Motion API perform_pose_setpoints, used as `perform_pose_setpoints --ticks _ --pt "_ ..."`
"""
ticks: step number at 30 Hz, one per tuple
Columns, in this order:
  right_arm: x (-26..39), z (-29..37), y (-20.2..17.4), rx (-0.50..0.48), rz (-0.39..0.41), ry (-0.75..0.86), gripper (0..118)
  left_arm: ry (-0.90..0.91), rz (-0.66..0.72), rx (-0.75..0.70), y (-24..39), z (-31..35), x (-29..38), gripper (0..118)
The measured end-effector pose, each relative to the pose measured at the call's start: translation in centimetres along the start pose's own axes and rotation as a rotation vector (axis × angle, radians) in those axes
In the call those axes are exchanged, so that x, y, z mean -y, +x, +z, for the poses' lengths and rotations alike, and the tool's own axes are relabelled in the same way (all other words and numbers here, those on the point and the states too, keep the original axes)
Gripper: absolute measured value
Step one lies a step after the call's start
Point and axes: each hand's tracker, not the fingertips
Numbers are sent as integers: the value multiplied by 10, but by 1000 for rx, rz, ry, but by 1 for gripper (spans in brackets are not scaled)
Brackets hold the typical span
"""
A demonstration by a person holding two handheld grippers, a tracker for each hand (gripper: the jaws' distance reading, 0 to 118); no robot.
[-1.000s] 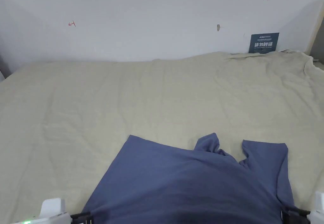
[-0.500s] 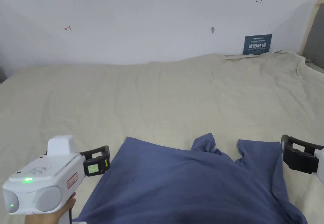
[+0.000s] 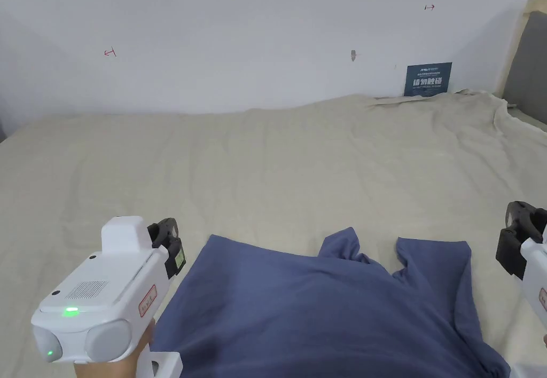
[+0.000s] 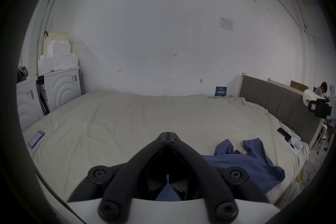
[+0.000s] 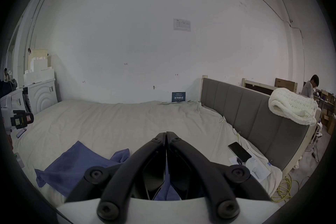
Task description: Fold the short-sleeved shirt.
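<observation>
Blue shirt (image 3: 320, 315) lies flat, sleeves toward wall

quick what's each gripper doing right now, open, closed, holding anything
Left gripper: shut, jaws together, holding nothing, beside the blue shirt.
Right gripper: shut, jaws together, holding nothing.

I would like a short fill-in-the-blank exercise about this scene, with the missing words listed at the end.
1. The shirt lying on the bed sheet is ____ in colour.
2. The jaws of the left hand-held gripper are ____.
3. A white knitted blanket hangs over the grey ____.
4. The jaws of the right hand-held gripper hold ____.

Missing words: blue; shut; headboard; nothing
</observation>
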Motion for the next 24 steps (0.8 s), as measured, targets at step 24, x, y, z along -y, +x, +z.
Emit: perform_pose_setpoints --ticks 24 --pt "-2 -79 0 14 5 -51 1 -339 -20 1 -47 -197 -21 0"
